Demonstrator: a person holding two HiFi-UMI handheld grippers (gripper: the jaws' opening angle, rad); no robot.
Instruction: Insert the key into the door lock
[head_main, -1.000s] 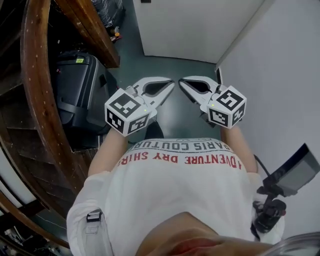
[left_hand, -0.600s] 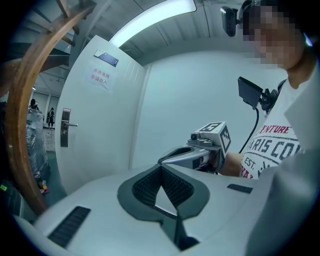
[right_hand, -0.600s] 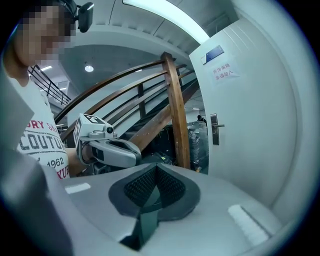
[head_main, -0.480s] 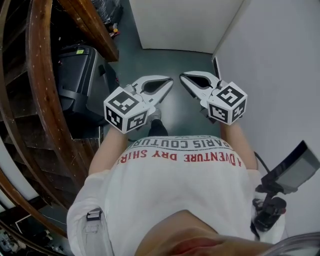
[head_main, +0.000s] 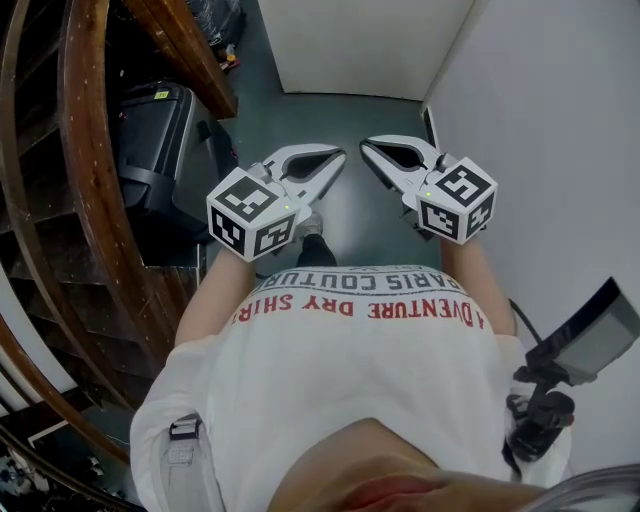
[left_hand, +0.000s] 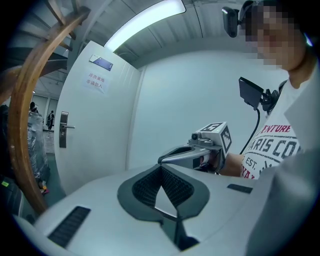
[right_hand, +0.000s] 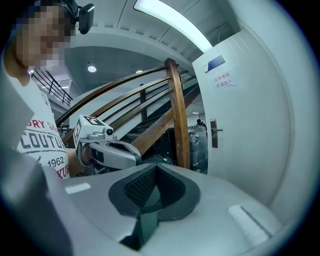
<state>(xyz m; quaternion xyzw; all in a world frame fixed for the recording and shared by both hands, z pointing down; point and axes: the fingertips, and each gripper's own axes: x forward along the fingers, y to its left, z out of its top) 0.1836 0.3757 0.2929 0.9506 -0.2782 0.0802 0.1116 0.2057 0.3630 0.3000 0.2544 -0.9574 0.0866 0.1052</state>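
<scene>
The left claw (head_main: 338, 160) and the right claw (head_main: 366, 150) are held side by side before the person's chest, aimed at the white door (head_main: 360, 45) at the top of the head view, seemingly a carrying posture and not a working one. Each is pressed together with nothing visible between its pads, and no key shows in any view. The door lock (left_hand: 63, 130), mid-left in the left gripper view, stands well apart from both tips.
</scene>
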